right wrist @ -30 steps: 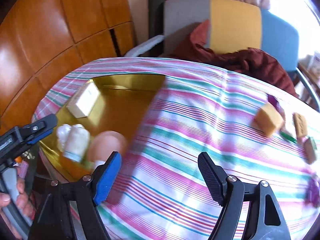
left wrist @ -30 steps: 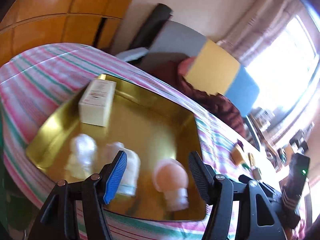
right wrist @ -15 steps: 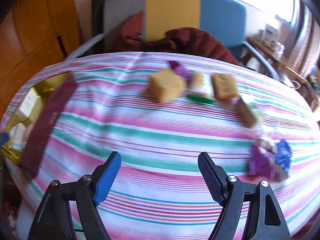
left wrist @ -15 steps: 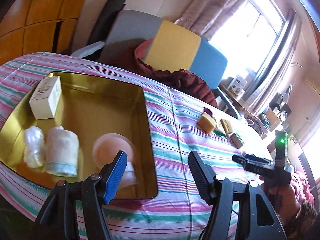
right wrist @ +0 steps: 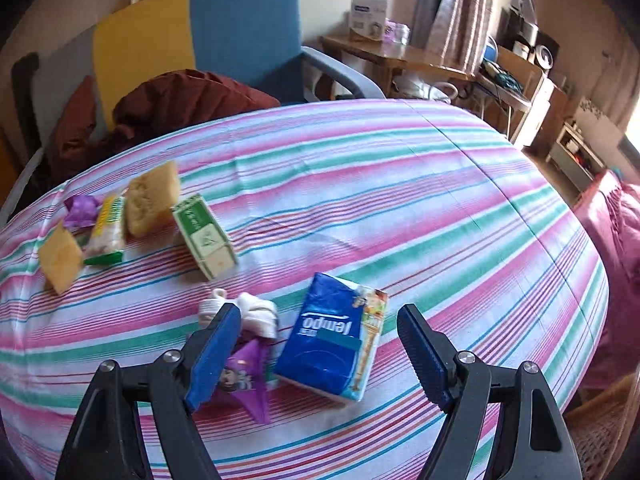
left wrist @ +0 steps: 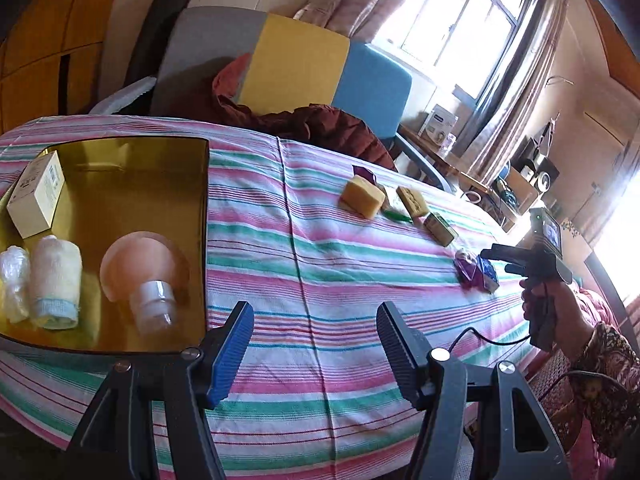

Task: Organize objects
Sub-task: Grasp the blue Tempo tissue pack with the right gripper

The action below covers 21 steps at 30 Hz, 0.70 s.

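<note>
right tongs (right wrist: 318, 344) released | tissue pack (right wrist: 332, 344) flat, long axis along tongs

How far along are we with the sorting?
Done: a white box, two rolls and a bulb-shaped bottle lie in the gold tray. Both grippers are open and empty; the right gripper hovers over the Tempo tissue pack. About seven items remain on the striped cloth.
</note>
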Motion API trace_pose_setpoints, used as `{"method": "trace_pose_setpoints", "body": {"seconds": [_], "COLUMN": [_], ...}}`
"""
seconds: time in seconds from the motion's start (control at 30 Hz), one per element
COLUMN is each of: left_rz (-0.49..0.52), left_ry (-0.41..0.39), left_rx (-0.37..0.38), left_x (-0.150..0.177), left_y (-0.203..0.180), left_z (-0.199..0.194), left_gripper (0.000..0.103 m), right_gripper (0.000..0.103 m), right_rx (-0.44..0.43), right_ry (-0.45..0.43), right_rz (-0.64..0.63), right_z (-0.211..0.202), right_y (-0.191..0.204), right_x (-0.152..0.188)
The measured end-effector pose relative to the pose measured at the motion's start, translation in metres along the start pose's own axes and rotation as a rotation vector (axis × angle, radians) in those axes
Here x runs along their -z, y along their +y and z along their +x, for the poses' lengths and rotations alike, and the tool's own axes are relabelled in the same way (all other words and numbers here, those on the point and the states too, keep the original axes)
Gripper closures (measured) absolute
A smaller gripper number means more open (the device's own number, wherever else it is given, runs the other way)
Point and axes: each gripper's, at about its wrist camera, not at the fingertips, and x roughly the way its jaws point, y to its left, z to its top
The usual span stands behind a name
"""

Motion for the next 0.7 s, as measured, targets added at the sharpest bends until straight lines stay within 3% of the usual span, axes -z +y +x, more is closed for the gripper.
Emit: {"method": "trace_pose_setpoints", "body": {"seconds": [0.13, 0.17, 0.2, 0.27, 0.37, 0.43, 0.6, 0.7], "left_rz": [0.012, 0.01, 0.008, 0.007, 0.017, 0.022, 0.034, 0.045], "left_ry": [0.025, 0.029, 0.034, 0.043, 0.053, 0.054, 0.063, 0.073], "left_rx": [-0.001, -0.003, -0.005, -0.004, -0.008, -0.011, -0.019, -0.021], "left_x": [0.004, 0.005, 0.006, 0.007, 0.008, 0.009, 0.008, 0.005], "left_y": [-0.005, -0.005, -0.005, -0.005, -0.007, -0.009, -0.012, -0.017], "left_z": [0.008, 0.009, 0.011, 0.014, 0.017, 0.017, 0.021, 0.024], "left_gripper": [0.038, 0.038, 0.038, 0.038, 0.038, 0.038, 0.038, 0.038], "right_gripper": [0.024, 0.027, 0.039, 0.048, 0.049, 0.049, 0.05, 0.05], "right_rx": [-0.019, -0.035, -0.053, -0.031, -0.034, -0.075, -0.276, -0.329], "right_ry": [0.067, 0.072, 0.073, 0.079, 0.099, 0.111, 0.134, 0.128], "right_rz": [0.028, 0.041, 0.044, 0.009, -0.01, -0.018, -0.082, -0.136], "right_z": [0.02, 0.021, 0.022, 0.02, 0.012, 0.009, 0.003, -0.003], "right_y": [-0.006, -0.006, -0.006, -0.001, 0.005, 0.01, 0.04, 0.056], "right_x": [0.005, 0.006, 0.006, 0.008, 0.015, 0.019, 0.026, 0.03]}}
